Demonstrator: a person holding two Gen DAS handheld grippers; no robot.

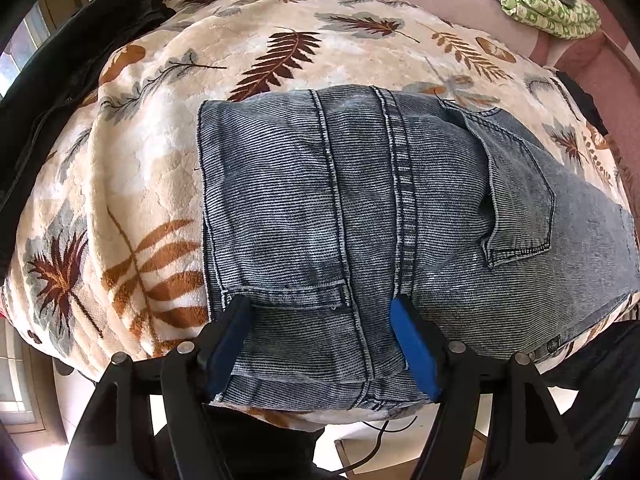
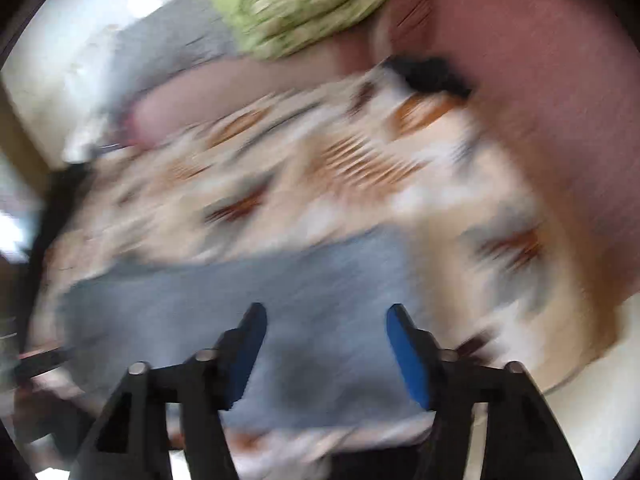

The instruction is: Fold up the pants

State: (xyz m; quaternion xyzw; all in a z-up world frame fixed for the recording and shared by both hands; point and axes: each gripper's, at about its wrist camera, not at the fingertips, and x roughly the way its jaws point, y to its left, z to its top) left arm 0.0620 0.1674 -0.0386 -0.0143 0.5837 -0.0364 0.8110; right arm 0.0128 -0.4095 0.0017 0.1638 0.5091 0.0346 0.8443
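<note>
While the jeans point(image 1: 360, 208) lie folded on the blanket point(image 1: 132, 184), we hold both grippers, left point(image 1: 320, 308) and right point(image 2: 326, 316), with fingers spread, empty. Denim seems heavy, limp; we'd pinch thick seamed edges.

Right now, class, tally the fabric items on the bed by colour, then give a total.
Blue-grey: 1, the jeans
Black: 1, the garment at the far left
Green: 1, the cloth at the far right
Cream with leaf print: 1, the blanket under them
Total: 4
</note>
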